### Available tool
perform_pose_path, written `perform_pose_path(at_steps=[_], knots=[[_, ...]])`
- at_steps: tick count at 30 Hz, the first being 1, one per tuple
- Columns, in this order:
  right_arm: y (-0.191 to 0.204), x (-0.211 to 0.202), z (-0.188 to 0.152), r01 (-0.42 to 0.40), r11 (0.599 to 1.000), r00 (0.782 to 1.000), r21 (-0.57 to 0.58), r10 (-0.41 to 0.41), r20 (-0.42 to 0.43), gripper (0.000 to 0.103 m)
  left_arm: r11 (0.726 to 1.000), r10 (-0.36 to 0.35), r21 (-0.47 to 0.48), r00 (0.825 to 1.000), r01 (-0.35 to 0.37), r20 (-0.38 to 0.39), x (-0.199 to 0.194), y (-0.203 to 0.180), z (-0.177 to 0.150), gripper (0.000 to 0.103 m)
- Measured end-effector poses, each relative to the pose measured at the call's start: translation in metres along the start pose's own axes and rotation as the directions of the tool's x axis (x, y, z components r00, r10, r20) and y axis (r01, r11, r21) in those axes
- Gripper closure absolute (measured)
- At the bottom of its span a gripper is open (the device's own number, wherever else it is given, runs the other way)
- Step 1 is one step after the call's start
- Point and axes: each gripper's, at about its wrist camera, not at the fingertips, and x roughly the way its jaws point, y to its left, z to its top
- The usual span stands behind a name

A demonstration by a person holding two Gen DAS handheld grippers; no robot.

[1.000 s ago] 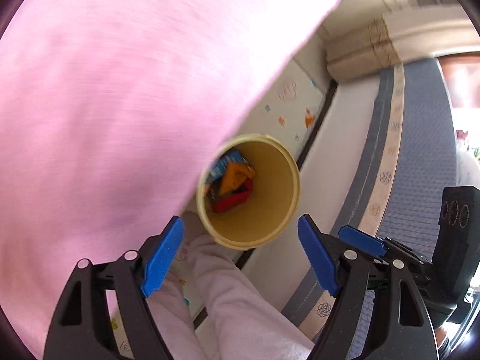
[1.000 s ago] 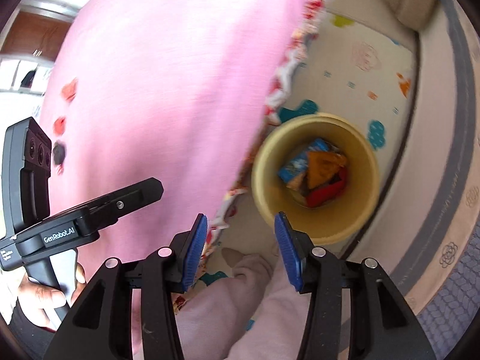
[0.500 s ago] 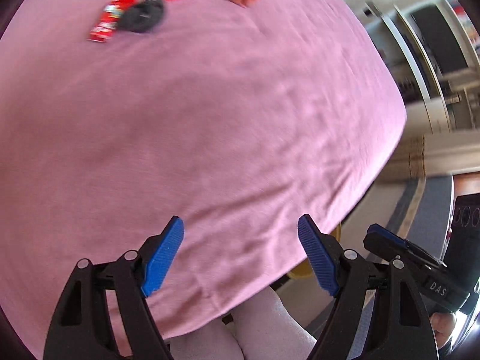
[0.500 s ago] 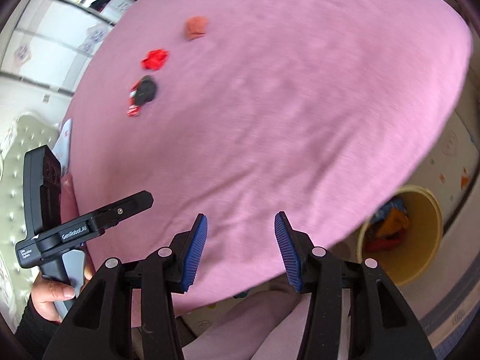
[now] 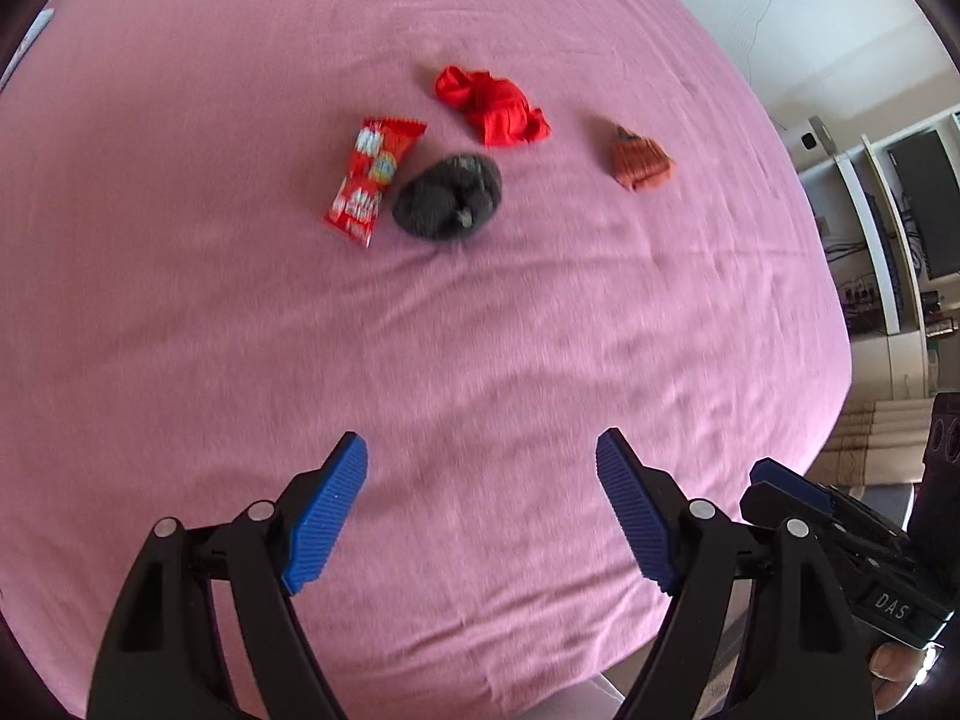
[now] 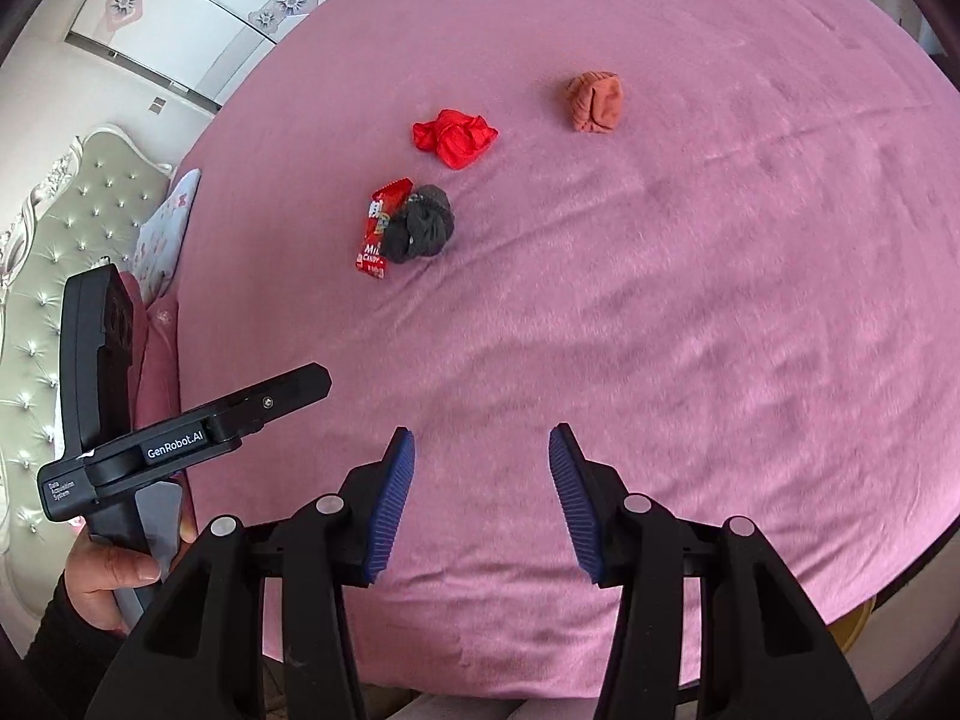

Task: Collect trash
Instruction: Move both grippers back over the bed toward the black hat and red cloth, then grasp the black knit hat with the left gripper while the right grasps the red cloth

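Observation:
A red candy wrapper (image 5: 375, 180) (image 6: 379, 228) lies on the pink bed sheet (image 5: 480, 330), touching a dark grey balled sock (image 5: 449, 197) (image 6: 420, 222). A crumpled red cloth (image 5: 495, 105) (image 6: 455, 137) and a rust-orange balled sock (image 5: 639, 159) (image 6: 595, 102) lie beyond them. My left gripper (image 5: 480, 474) is open and empty above the near part of the bed. My right gripper (image 6: 481, 468) is open and empty too, to its right. Each gripper shows at the edge of the other's view.
A tufted grey headboard (image 6: 54, 276) and a patterned pillow (image 6: 165, 222) stand at the left. The yellow bin's rim (image 6: 852, 630) peeks from under the bed's near right edge. Shelving and a wall (image 5: 888, 192) are on the right.
Both grippers swung up from the yellow bin on the floor to over the bed. The bin has dropped out of view and the items on the sheet have come closer.

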Motion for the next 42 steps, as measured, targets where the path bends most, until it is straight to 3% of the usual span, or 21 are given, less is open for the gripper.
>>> perform_pose_path(at_steps=[8, 14, 17, 21, 29, 34, 42], knots=[[-0.014, 0.033, 0.074, -0.023, 0.998, 0.998, -0.050, 0.021, -0.053, 0.056, 0.998, 0.068, -0.008, 0.998, -0.068, -0.013, 0.056, -0.009, 0.079, 0.024], [-0.020, 0.069, 0.112, -0.036, 0.997, 0.995, -0.073, 0.029, -0.096, 0.056, 0.994, 0.110, 0.028, 0.993, -0.108, -0.048, 0.095, -0.005, 0.111, 0.024], [-0.022, 0.084, 0.130, -0.044, 0.996, 0.994, -0.072, 0.036, -0.105, 0.056, 0.994, 0.110, 0.035, 0.992, -0.108, -0.062, 0.108, -0.003, 0.119, 0.026], [-0.020, 0.098, 0.155, -0.058, 0.995, 0.993, -0.082, 0.050, -0.104, 0.056, 0.992, 0.124, 0.046, 0.989, -0.120, -0.085, 0.122, -0.003, 0.125, 0.049], [-0.005, 0.128, 0.196, -0.072, 0.989, 0.993, -0.132, 0.058, -0.105, 0.056, 0.998, 0.055, -0.033, 0.997, -0.057, -0.056, 0.118, 0.013, 0.121, 0.075], [0.005, 0.152, 0.214, -0.057, 0.985, 0.993, -0.163, 0.038, -0.116, 0.056, 0.991, -0.037, -0.128, 0.999, 0.032, -0.038, 0.111, 0.028, 0.123, 0.078], [0.016, 0.184, 0.219, -0.054, 0.980, 0.988, -0.191, 0.024, -0.155, 0.056, 0.988, -0.046, -0.147, 0.998, 0.040, -0.039, 0.124, 0.030, 0.130, 0.077]])
